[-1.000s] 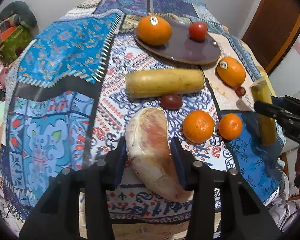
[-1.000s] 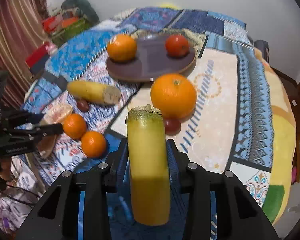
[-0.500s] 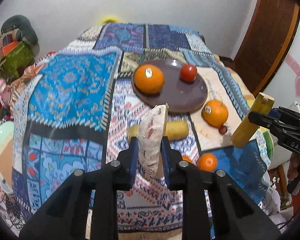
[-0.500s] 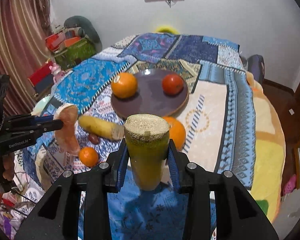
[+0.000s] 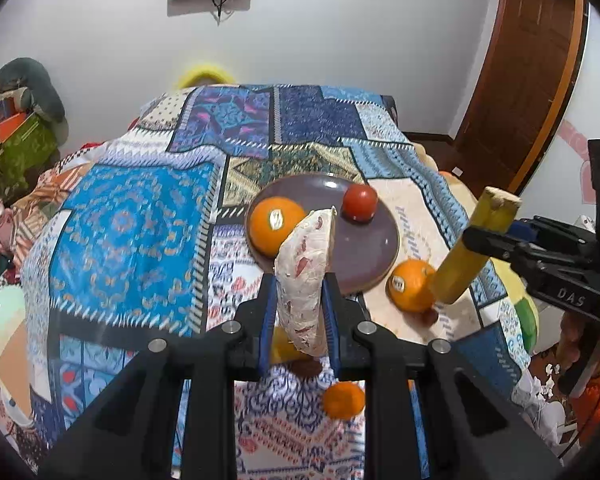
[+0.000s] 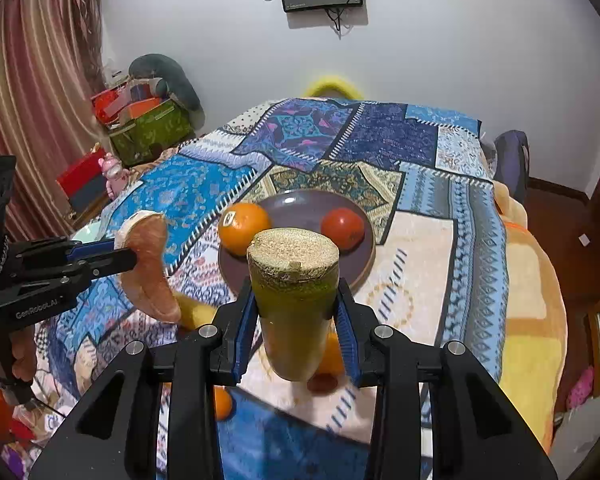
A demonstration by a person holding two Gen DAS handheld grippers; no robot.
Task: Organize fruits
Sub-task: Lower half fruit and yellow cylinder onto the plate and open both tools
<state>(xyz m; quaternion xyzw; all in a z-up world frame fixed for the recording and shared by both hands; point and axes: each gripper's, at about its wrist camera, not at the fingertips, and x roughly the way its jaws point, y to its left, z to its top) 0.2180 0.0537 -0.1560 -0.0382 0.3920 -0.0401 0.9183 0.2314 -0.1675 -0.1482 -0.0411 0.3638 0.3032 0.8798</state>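
On the left, above the quilted bed point(image 5: 132, 240), left gripper point(image 5: 298, 312) clenching a pale wedge point(image 5: 306, 276); on the right, right gripper point(image 6: 296, 312) gripping a yellow-green stalk point(image 6: 294, 300). Carrying both toward the plate point(image 5: 364, 256); next, lowering onto its bare part, clearing orange point(image 5: 274, 230) and tomato point(image 5: 359, 202).

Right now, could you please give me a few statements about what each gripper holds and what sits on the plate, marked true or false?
1. The left gripper is shut on a pale wedge of fruit. True.
2. The right gripper is open with nothing in it. False: it is shut on a yellow-green stalk.
3. An orange and a tomato sit on the plate. True.
4. The plate is white. False: it is dark purple-brown.
5. Every orange is on the plate. False: a labelled orange lies on the cloth beside it.
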